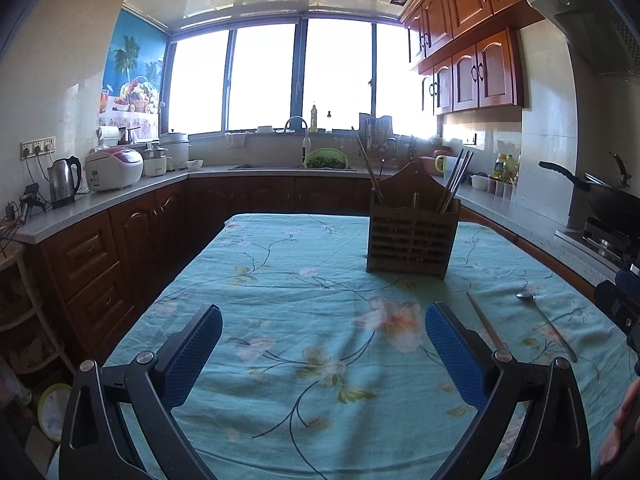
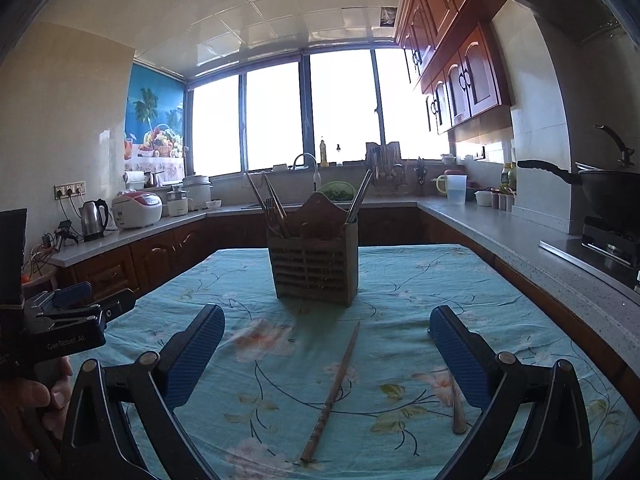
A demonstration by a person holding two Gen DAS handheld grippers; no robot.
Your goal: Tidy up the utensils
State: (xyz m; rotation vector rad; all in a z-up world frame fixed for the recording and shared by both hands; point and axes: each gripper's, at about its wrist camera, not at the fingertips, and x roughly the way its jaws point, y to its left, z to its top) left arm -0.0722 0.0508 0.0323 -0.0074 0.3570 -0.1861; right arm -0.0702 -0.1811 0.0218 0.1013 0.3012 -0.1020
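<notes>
A slatted wooden utensil holder (image 1: pixel 412 236) (image 2: pixel 316 264) stands on the floral teal tablecloth (image 1: pixel 304 280) (image 2: pixel 400 288), with chopsticks sticking up from both of its ends. A single wooden chopstick (image 1: pixel 486 326) (image 2: pixel 332 392) lies loose on the cloth. Beside it rests a metal spoon (image 1: pixel 546 324) (image 2: pixel 458 412), partly hidden behind a finger in the right wrist view. My left gripper (image 1: pixel 324 344) (image 2: pixel 60 320) is open over bare cloth, left of the chopstick. My right gripper (image 2: pixel 328 344) is open, and the chopstick lies on the cloth between its spread fingers, untouched.
Kitchen counters (image 1: pixel 120 196) (image 2: pixel 500 232) wrap around the table. A kettle (image 1: pixel 64 180) and a rice cooker (image 1: pixel 114 168) stand on the left, a wok (image 2: pixel 600 192) on the stove at the right. A person's hand (image 2: pixel 28 392) holds the left gripper.
</notes>
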